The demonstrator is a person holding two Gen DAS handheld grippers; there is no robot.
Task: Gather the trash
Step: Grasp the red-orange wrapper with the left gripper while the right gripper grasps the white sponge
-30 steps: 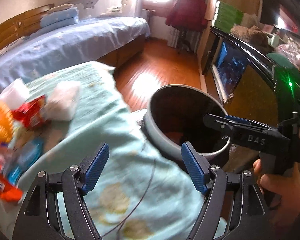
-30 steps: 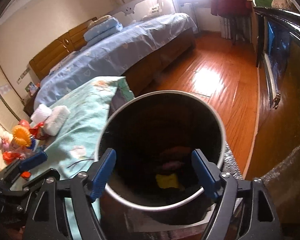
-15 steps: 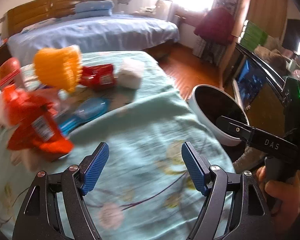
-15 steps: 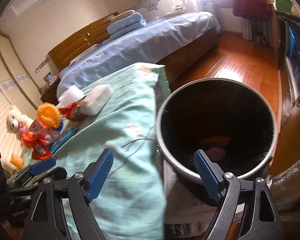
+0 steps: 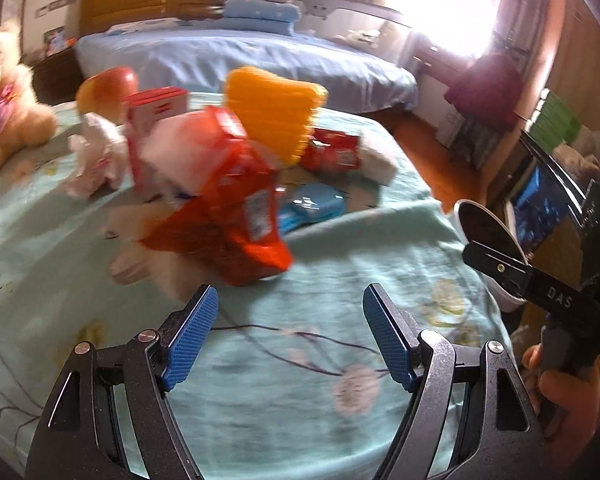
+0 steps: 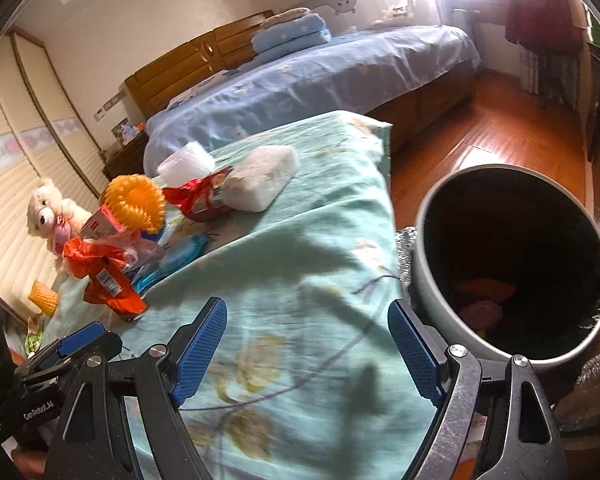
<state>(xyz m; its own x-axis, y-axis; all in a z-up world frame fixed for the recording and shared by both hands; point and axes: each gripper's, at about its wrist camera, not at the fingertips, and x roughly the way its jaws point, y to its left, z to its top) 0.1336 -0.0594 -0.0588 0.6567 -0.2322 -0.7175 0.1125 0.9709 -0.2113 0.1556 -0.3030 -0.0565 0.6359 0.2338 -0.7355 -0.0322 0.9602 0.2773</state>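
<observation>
A crumpled orange wrapper (image 5: pixel 236 208) stands on the teal flowered cloth (image 5: pixel 340 280), just ahead of my left gripper (image 5: pixel 290 320), which is open and empty. Behind it lie a red packet (image 5: pixel 332 152), a blue packet (image 5: pixel 312 206) and a white foam pad (image 5: pixel 376 164). My right gripper (image 6: pixel 306 332) is open and empty over bare cloth. The grey bin (image 6: pixel 420 220) stands to its right beside the table, with orange and pink trash (image 6: pixel 484 292) inside. In the right wrist view the orange wrapper (image 6: pixel 104 272) is at far left.
A spiky yellow ball (image 5: pixel 274 112), a red-and-white box (image 5: pixel 152 116), an apple (image 5: pixel 108 88) and a teddy bear (image 5: pixel 4 104) sit further back. A blue bed (image 6: pixel 320 76) lies beyond the table, and wooden floor (image 6: pixel 500 120) lies behind the bin. A hand (image 5: pixel 560 392) holds the right gripper.
Both grippers swung left, away from the bin. The right one was over the bin's mouth and is now over the cloth; the left one now faces the trash pile.
</observation>
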